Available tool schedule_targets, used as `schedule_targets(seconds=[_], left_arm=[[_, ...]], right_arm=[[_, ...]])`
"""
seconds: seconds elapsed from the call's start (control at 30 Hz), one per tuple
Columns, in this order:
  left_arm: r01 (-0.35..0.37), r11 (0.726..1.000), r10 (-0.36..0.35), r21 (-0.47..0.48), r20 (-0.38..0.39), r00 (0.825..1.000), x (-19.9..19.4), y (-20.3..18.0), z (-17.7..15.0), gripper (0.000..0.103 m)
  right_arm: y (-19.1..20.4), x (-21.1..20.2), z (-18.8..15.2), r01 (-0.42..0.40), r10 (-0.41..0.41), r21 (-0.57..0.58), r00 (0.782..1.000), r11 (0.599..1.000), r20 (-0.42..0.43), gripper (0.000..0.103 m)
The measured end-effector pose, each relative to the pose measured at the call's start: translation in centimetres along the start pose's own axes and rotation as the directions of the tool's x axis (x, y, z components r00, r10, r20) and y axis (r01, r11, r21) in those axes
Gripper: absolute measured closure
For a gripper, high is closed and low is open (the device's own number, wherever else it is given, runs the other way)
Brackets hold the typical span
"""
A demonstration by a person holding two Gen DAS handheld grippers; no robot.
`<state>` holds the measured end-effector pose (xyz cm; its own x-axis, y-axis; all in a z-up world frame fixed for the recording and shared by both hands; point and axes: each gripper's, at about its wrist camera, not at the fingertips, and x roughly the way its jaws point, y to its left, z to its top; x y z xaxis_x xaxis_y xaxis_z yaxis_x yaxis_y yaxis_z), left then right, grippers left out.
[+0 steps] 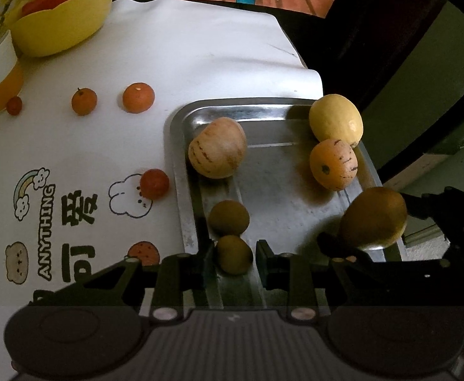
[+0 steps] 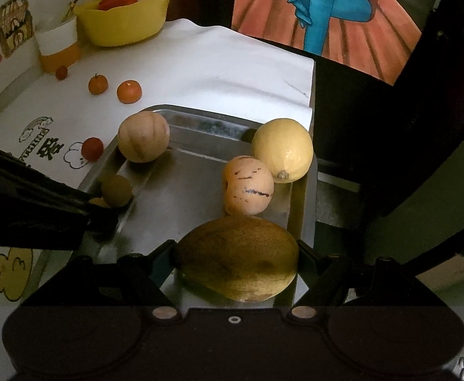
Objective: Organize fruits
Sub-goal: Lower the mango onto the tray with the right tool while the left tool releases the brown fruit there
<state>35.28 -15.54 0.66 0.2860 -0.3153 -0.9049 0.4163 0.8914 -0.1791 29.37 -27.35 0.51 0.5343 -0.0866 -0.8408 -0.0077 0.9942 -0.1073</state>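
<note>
Right tool (image 2: 236, 260) is clamping a large brownish-green fruit (image 2: 238, 258) between its two fingers, holding it over the near right corner of a metal tray (image 2: 181, 187); from the left wrist view the same fruit (image 1: 373, 217) is showing at the tray's right edge with the dark fingers on either side of it. Left tool (image 1: 235, 257) is sitting with its fingers apart, one on each side of a small brown fruit (image 1: 234, 254) lying at the tray's near left end, and whether the pads are touching it I cannot tell. A second small brown fruit (image 1: 228, 217) is lying just beyond it. Farther into the tray, a pale striped fruit (image 1: 217, 147) is resting by the left wall, while an orange speckled fruit (image 1: 333, 164) is touching a yellow fruit (image 1: 336, 120) at the far right corner. Outside the tray, on the white-covered worktop (image 1: 184, 57), a small red fruit (image 1: 154, 183) is lying just beside the left rim, and two small oranges (image 1: 138, 97) are sitting well apart from it, toward a yellow bowl (image 1: 57, 28).
</note>
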Motion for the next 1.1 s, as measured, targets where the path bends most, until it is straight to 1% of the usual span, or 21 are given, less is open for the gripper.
schedule_targets(seconds=[0.4,0.57,0.67,0.7,0.77,0.8,0.9,0.97,1.03,1.07,1.1], left_arm=[[-0.003,1.0,0.003,0.009,0.004,1.0,-0.4,0.0,-0.3,0.071],[-0.01,1.0,0.01,0.01,0.009,1.0,-0.5,-0.3,-0.5,0.068],[-0.013,1.0,0.013,0.01,0.011,1.0,-0.8,-0.5,-0.8,0.066],[-0.014,1.0,0.014,0.01,0.011,1.0,-0.8,-0.5,-0.8,0.064],[-0.019,1.0,0.019,0.008,0.013,1.0,-1.1,-0.6,-1.0,0.058],[-0.024,1.0,0.024,0.005,0.014,1.0,-1.2,-0.6,-1.1,0.053],[-0.029,1.0,0.029,-0.002,0.027,0.999,-2.0,-0.5,-1.2,0.048],[-0.035,0.999,0.036,-0.007,0.035,0.999,-2.6,-0.3,-1.4,0.043],[-0.043,0.999,0.044,-0.012,0.045,0.998,-3.4,0.0,-1.5,0.035],[-0.049,0.999,0.049,-0.016,0.05,0.998,-3.8,0.2,-1.6,0.033],[-0.054,0.998,0.055,-0.019,0.053,0.997,-4.2,0.3,-1.7,0.027]], right_arm=[[0.4,1.0,-0.1,-0.008,0.008,-0.002,1.0,1.0,-0.019,0.024],[0.4,0.9,-0.3,-0.015,0.015,-0.016,1.0,1.0,-0.013,0.024],[0.4,0.8,-0.4,-0.012,0.012,-0.023,1.0,1.0,-0.011,0.021],[0.4,0.8,-0.4,-0.014,0.014,-0.026,1.0,1.0,-0.011,0.02],[0.3,0.5,-0.5,-0.025,0.025,-0.023,1.0,0.999,-0.007,0.015],[0.3,0.3,-0.5,-0.025,0.025,-0.024,1.0,0.999,-0.004,0.013],[0.1,-0.3,-0.7,-0.026,0.026,-0.035,1.0,0.999,-0.003,0.012],[-0.1,-1.0,-0.8,-0.02,0.02,-0.037,1.0,0.999,0.002,0.009],[-0.3,-1.8,-1.0,-0.018,0.018,-0.029,1.0,0.999,0.008,0.004],[-0.4,-2.2,-1.1,-0.017,0.017,-0.023,1.0,1.0,0.012,0.004],[-0.6,-2.7,-1.2,-0.016,0.017,-0.017,1.0,1.0,0.014,0.003]])
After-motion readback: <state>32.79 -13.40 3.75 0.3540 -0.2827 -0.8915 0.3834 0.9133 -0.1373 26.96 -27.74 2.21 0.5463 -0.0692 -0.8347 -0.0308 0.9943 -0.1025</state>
